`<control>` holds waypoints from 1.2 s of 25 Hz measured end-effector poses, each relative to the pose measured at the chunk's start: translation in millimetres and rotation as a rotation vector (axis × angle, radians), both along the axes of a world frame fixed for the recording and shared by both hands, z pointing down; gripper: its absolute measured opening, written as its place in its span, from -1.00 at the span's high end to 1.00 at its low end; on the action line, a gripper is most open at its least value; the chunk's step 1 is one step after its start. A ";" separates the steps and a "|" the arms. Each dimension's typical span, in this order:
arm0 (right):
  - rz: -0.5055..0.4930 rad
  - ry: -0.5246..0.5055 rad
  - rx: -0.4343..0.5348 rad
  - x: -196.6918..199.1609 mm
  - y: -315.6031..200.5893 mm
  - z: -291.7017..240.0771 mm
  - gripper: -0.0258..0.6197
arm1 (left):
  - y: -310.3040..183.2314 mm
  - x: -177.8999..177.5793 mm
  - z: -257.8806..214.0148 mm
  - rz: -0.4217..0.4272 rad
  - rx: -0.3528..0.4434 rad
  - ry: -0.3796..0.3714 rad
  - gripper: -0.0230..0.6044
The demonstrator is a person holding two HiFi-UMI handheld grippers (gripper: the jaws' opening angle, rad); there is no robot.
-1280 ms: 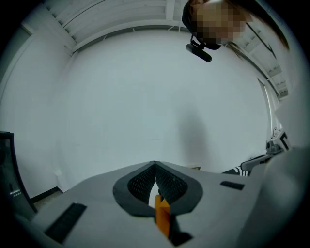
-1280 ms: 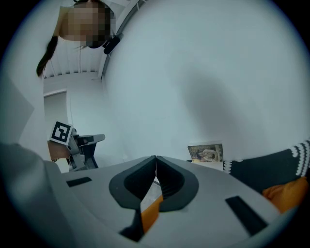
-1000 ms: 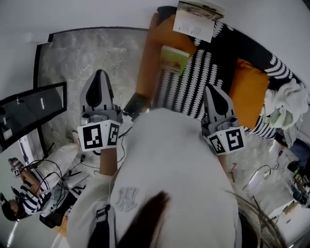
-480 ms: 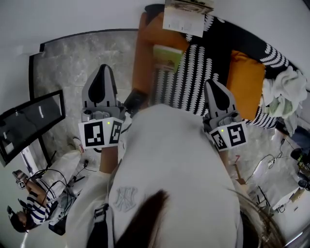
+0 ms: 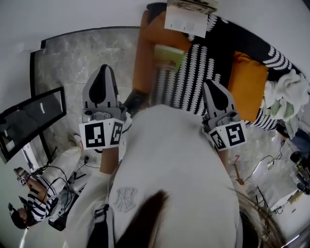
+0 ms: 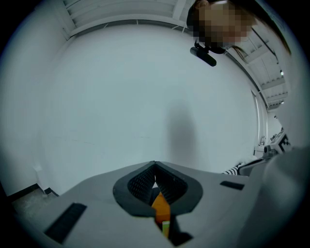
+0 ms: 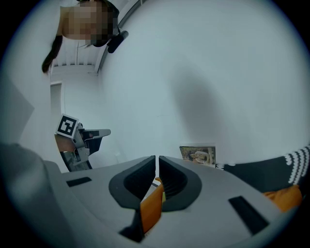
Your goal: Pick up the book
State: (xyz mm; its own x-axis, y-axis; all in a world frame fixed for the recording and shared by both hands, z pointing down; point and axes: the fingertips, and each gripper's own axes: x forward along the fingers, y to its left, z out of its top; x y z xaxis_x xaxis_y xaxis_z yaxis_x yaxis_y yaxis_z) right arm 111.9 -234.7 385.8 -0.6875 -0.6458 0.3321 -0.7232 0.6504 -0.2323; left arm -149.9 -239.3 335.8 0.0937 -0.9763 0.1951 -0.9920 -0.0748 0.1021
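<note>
Left gripper [image 5: 103, 70] clenched, empty, right gripper [image 5: 213, 84] clenched, empty, both short of orange sofa [image 5: 145, 53], green book [image 5: 167, 57] flat on sofa ahead, well apart from both, open book [image 5: 186, 18] propped at white wall [image 5: 72, 14], striped throw [image 5: 193, 82], marble floor [image 5: 72, 58], dark screen [image 5: 29, 121] at left.

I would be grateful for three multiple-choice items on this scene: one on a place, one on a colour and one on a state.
1. Where does the green book lie?
A. on the floor
B. on the sofa
C. in a gripper

2. What colour is the cushion?
A. orange
B. blue
C. white

3. How do the jaws of the right gripper stand?
A. wide apart
B. shut on the book
C. together, holding nothing

Key: B, it rests by the striped blanket; A, the head view shows orange; C, the pads meet with nothing gripped.
</note>
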 end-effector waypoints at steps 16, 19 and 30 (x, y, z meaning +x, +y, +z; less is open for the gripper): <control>-0.168 0.195 0.005 -15.8 -40.7 50.6 0.56 | -24.9 9.9 16.7 0.003 -0.061 -0.011 0.90; -0.253 0.279 0.020 -23.1 -62.2 78.3 0.46 | -32.3 14.0 18.3 0.017 -0.077 -0.023 0.90; -0.613 0.520 -0.233 -46.5 -109.5 269.8 0.15 | -65.5 25.2 28.6 0.067 -0.156 -0.071 0.90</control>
State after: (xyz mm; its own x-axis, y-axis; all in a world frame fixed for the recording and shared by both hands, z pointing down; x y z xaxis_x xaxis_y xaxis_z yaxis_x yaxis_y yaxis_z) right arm 65.5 -344.3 655.6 -0.6166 -0.0831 0.7829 -0.3091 0.9401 -0.1437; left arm -124.7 -304.9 364.4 0.1379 -0.9256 0.3524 -0.9905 -0.1294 0.0476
